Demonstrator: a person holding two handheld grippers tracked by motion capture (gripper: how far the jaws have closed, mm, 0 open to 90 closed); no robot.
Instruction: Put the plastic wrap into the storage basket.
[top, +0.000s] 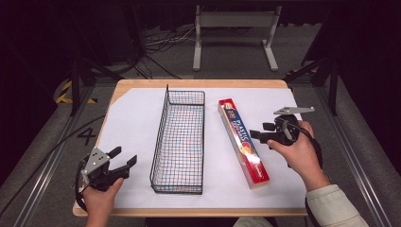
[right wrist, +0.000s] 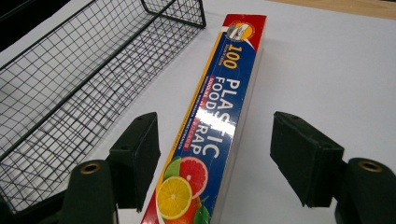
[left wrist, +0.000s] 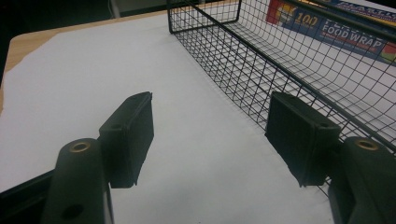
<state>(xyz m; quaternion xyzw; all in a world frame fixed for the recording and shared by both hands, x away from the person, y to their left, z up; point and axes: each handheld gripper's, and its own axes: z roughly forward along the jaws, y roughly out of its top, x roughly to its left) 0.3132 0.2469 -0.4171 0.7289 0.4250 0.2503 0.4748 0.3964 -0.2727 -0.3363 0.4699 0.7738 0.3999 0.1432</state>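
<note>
The right gripper (right wrist: 212, 161) stood wide open astride the box of plastic food wrap (right wrist: 215, 126), whose long body ran straight ahead between the jaws — neither pad touching it. The wire basket (right wrist: 84, 79) lay just beyond the left-hand jaw. The left gripper (left wrist: 210, 140) was also open, holding nothing, the basket at its right-hand jaw. Likely hazard: a grasp near one end — the long box could pivot and slip.
</note>
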